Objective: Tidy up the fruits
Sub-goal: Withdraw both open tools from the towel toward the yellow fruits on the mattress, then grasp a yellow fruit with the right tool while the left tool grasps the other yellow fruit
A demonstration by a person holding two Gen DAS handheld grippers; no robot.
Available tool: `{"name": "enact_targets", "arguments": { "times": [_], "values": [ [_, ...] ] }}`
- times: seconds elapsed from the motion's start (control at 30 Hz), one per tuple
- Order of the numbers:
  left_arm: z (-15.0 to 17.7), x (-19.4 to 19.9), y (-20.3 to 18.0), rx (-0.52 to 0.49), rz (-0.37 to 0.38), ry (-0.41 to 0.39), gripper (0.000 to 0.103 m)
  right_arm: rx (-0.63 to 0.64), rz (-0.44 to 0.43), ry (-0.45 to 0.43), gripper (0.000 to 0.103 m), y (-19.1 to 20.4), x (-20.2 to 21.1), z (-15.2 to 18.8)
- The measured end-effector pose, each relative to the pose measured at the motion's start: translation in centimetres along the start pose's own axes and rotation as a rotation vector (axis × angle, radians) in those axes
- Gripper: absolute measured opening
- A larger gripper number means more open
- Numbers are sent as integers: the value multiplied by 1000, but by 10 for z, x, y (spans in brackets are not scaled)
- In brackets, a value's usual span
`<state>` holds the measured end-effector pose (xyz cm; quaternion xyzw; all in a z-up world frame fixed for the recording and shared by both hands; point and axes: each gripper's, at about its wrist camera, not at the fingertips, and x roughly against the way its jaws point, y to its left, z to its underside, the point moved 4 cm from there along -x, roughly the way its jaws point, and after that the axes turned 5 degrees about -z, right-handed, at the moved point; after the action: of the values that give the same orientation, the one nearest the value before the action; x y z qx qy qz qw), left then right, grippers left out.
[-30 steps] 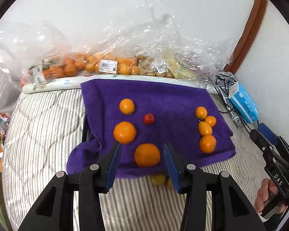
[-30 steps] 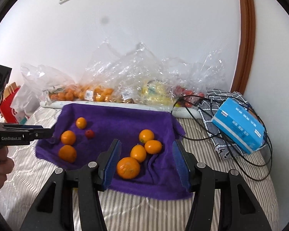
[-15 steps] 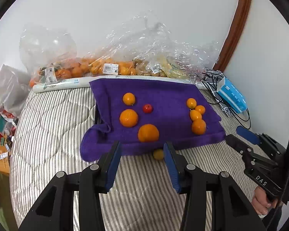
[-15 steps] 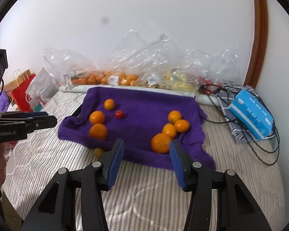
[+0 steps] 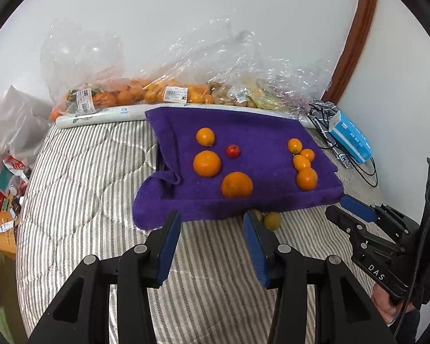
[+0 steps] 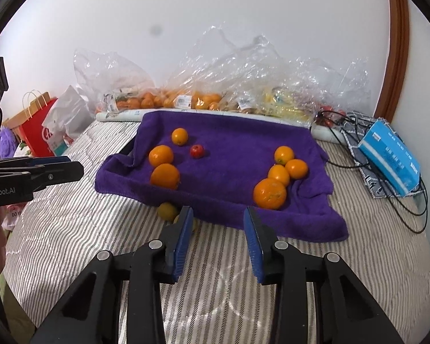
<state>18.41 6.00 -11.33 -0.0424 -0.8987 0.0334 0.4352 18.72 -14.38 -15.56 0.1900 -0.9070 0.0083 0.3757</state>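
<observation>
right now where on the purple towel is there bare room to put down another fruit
The middle of the purple towel is bare, between the small red fruit and the right cluster of four oranges; so is the back strip. The left group of three oranges is crowded.

The towel [image 5: 252, 132] is purple. The oranges [image 5: 237, 184] are orange. The bedcover [image 5: 80, 172] has grey-and-white stripes; the box [image 6: 388, 159] is blue.

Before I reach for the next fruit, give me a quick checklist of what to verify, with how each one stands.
1. Left gripper open, nothing held: ok.
2. Right gripper open, nothing held: ok.
3. All fruit on the purple towel: not ok, a yellowish fruit lies off its front edge on the striped cover.
4. More strays hidden behind the fingers: cannot tell.
5. Four oranges grouped together: ok.
</observation>
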Motion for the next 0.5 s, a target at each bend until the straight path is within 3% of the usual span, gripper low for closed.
{"name": "enact_targets", "arguments": {
  "times": [0.5],
  "values": [
    [9, -35, 39, 46, 16, 57, 43, -16, -62, 106, 36, 24, -65, 13]
  ]
}}
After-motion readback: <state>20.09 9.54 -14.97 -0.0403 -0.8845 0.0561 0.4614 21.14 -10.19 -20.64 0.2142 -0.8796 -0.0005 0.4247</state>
